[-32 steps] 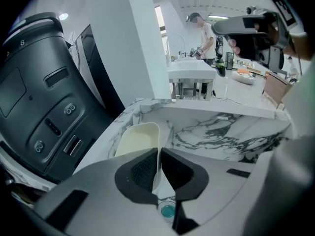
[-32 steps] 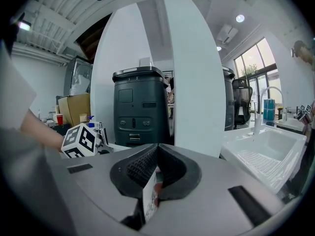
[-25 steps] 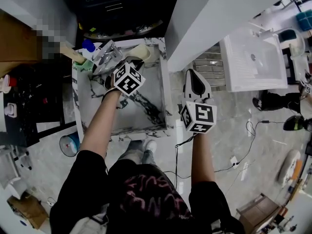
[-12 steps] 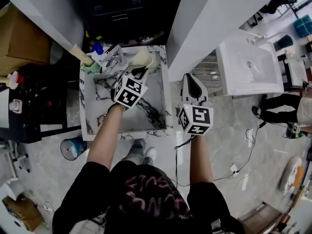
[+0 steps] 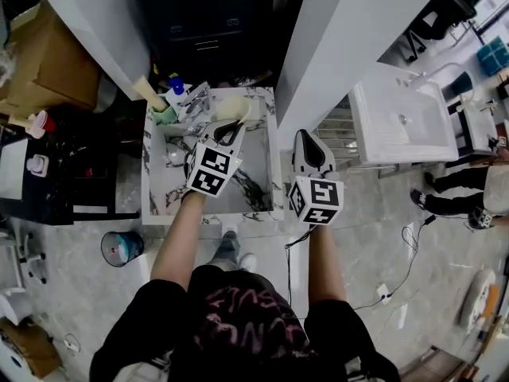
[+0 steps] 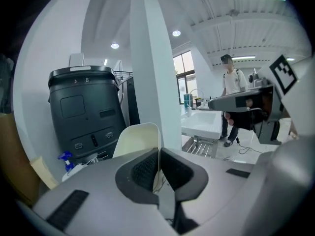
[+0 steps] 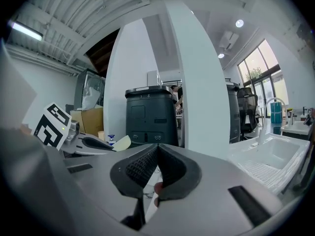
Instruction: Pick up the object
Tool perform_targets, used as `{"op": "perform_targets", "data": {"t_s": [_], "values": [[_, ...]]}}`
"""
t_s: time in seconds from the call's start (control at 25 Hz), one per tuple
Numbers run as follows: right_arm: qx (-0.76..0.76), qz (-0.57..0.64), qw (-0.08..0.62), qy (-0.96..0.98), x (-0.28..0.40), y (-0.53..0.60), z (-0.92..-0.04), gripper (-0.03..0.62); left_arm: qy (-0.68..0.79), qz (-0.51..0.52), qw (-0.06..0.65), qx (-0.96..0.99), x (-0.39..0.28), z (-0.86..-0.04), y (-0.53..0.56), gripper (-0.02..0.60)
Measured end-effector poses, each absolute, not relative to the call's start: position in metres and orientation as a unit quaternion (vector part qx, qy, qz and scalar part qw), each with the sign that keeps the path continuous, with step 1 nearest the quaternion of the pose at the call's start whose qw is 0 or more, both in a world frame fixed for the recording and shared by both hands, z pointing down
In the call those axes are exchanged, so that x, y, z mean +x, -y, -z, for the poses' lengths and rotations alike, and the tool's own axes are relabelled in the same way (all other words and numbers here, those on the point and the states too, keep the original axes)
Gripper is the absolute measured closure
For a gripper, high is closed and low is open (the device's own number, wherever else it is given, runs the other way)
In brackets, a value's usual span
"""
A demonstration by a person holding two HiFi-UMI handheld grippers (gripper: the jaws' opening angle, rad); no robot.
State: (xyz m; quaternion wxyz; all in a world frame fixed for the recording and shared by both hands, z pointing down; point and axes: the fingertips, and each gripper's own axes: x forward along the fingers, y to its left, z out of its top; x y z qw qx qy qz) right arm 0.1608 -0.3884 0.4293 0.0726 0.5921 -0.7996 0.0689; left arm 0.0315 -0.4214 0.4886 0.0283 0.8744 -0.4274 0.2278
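Marble-veined, the desk (image 5: pixel 258 146) lies under the person's left arm in the head view; the left claw (image 5: pixel 231 122) reaches over its far end and pinches the thin edge of the cream object (image 5: pixel 231 105), which is at the desk's far rim; whether it rests on the desk or is lifted I cannot tell. In the left gripper view the left claw's pads are pressed on that edge and the cream object (image 6: pixel 137 139) rises behind them, upright and curved; beyond it stand a dark grey cabinet (image 6: pixel 86 113) and a white pillar (image 6: pixel 152 77), with a blue spray bottle (image 6: pixel 64 158) low at the left. The right claw (image 5: pixel 309 139) hangs beside the desk, off its right rim; its pads are pressed together with nothing between them; a white sink (image 5: pixel 406 119) lies well apart to the right.
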Motion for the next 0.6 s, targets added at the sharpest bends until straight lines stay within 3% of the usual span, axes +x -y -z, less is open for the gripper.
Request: {"op": "perform_targets", "data": {"t_s": [0.6], "values": [[0.577, -0.040, 0.048, 0.814, 0.149, 0.330, -0.380, 0.580, 0.492, -0.147, 0.001, 0.858, -0.005, -0.400, 0.338, 0.552]]}}
